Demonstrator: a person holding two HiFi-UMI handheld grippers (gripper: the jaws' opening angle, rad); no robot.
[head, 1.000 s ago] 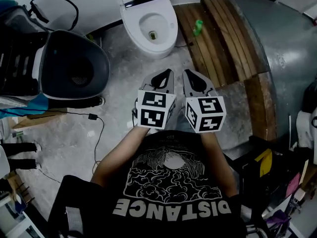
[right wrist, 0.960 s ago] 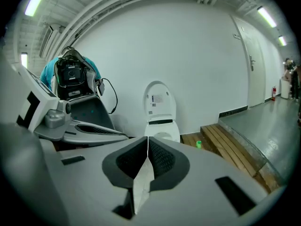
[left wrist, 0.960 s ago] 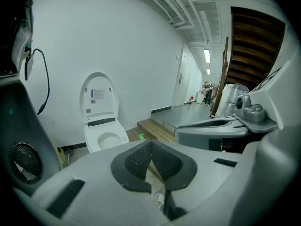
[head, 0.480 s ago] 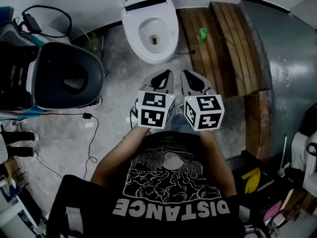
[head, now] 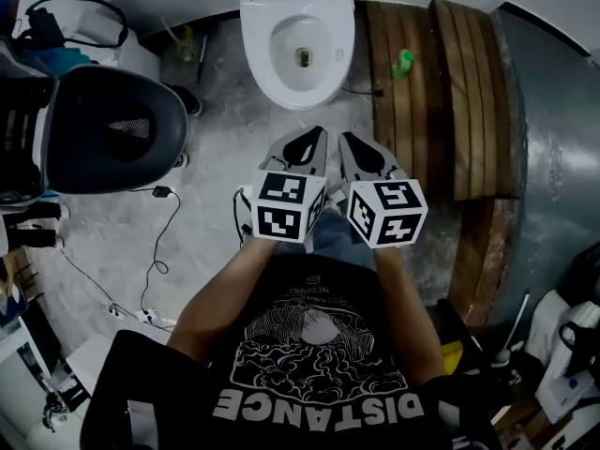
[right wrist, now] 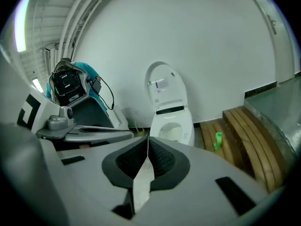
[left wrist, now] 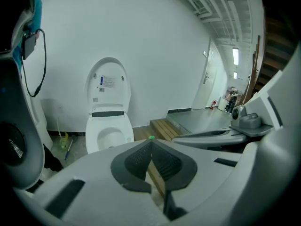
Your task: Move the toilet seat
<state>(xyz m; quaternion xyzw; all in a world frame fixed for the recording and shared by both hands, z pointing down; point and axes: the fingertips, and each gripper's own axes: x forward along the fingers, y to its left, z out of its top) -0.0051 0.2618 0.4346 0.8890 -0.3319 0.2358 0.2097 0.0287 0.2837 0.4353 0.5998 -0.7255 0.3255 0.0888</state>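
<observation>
Most of the right side is a grey metal ramp (head: 553,111), with a slatted wooden step (head: 422,92) along its inner edge. At the left stands a large dark tub-shaped shell (head: 108,129). A white toilet (head: 298,36) stands against the far wall between them. Its lid (left wrist: 108,84) is upright, and the toilet seat (head: 272,59) appears to lie flat on the bowl. Grey concrete floor (head: 216,186) lies between the toilet and the person. The left gripper (head: 314,137) and right gripper (head: 350,141) are held side by side, well short of the bowl and pointing at it. Both have their jaws pressed together with nothing between them. A black cable (head: 155,242) trails over the floor at the left. A yellow-green bottle (head: 187,40) stands beside the toilet. A small green bottle (head: 404,62) stands on the wooden step.
</observation>
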